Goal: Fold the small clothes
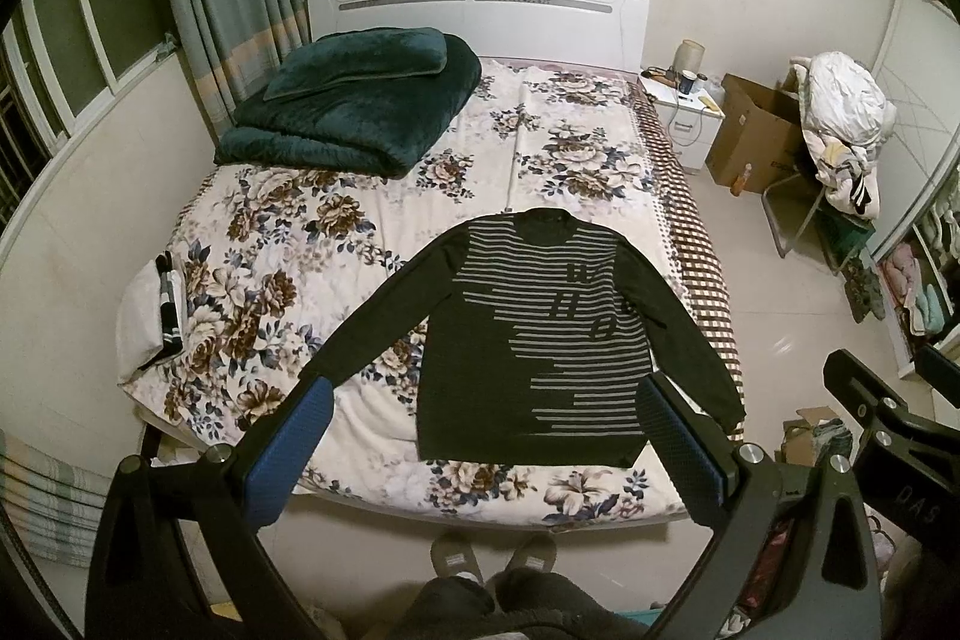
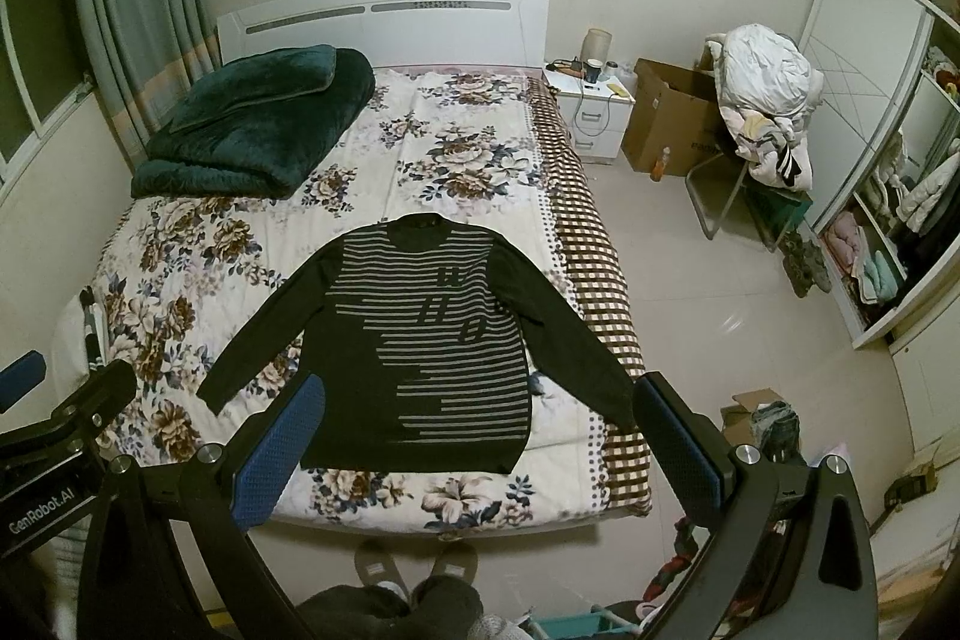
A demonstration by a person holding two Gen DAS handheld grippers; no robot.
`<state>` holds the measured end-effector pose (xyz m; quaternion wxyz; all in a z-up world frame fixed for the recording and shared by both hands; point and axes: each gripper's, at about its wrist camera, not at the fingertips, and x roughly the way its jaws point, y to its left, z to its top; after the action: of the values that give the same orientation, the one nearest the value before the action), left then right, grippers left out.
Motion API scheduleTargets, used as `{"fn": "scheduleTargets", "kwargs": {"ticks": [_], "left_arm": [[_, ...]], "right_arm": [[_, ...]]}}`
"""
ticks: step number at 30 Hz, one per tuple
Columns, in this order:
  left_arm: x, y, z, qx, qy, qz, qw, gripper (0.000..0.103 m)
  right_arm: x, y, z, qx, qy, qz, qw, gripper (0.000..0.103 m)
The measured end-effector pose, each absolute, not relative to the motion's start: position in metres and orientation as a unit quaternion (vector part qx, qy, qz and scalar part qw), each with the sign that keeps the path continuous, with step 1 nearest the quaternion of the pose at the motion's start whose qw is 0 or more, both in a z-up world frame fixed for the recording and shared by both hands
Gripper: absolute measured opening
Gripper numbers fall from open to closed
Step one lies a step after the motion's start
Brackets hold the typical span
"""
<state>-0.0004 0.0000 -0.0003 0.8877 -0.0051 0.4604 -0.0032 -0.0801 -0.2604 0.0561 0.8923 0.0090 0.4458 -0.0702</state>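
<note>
Left wrist view: you are holding the left gripper (image 1: 480, 436) and right gripper (image 2: 480, 430) above the sweater (image 1: 528, 334), jaws spread, empty. It is lying flat on the bed (image 1: 480, 130). Start with one sleeve cuff, pinching cleanly.

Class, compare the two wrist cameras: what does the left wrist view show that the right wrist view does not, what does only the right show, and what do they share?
Only the left wrist view shows the folded checked cloth at the lower left edge.

Only the right wrist view shows the wardrobe's tall white door and the small teal basket on the floor.

Both show the dark striped sweater spread flat on the floral bed, the green blanket, and open, empty grippers: left gripper, right gripper.
</note>
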Motion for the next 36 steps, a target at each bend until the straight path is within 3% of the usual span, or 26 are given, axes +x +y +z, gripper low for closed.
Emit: {"fn": "scheduleTargets", "kwargs": {"ticks": [36], "left_arm": [[-0.0005,0.0009,-0.0002,-0.007,0.459,-0.005,0.888,0.103]], "right_arm": [[-0.0824,-0.2577,0.0595,0.008,0.443,-0.07,0.893,0.103]]}}
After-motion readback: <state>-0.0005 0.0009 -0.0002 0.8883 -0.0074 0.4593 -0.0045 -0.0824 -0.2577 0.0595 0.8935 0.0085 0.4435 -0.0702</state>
